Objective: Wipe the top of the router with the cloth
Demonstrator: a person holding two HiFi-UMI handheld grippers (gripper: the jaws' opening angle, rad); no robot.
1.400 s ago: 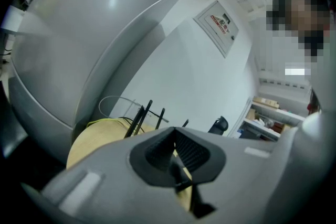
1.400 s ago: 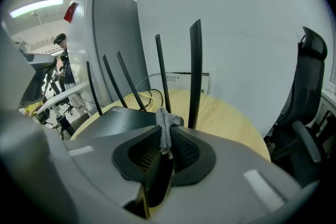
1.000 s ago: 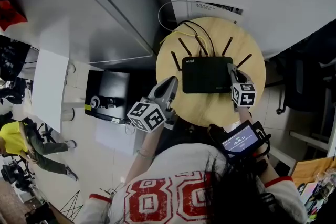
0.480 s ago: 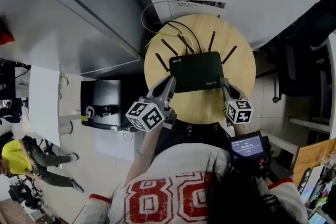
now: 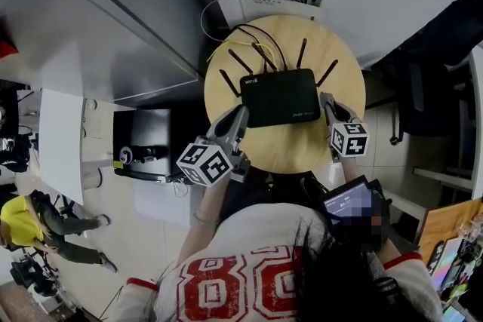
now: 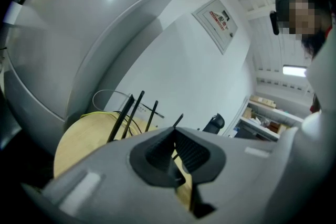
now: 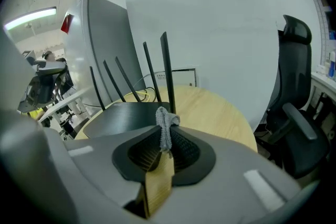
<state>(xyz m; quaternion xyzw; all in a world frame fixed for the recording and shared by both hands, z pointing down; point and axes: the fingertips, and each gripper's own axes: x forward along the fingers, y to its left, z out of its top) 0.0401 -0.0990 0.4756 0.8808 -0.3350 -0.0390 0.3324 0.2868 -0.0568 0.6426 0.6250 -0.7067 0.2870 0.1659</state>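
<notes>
**FIRST:** At the round wooden table [image 5: 296, 152], your right gripper [image 5: 326, 99] stands just beside the right edge of the black router [image 5: 281, 96]. Its jaws are pinched on a small grey cloth [image 7: 164, 124].

**SECOND:** A second ago that gripper's tip lay against the far part of that edge. Half a second ago you had drawn it back to the near right corner. Now it is up at mid-edge again. The cloth pokes out past the jaw tips, and the router's top lies ahead and to its left.

**FIRST:** Your left gripper [image 5: 240, 112] has crept in too. It stood apart from the router's left side, and now its tip sits at the near left corner; whether it touches, I cannot tell. Its jaws are pressed together with nothing between them.

**SECOND:** The router lies flat near the middle of the table, antennas [image 5: 303, 54] raised along its far side.

**FIRST:** By my reading, you are bracketing the box rather than wiping it. The cloth has kept to the right edge, and the broad top looks yet to be covered. The stroke would need to run leftward from there.
</notes>
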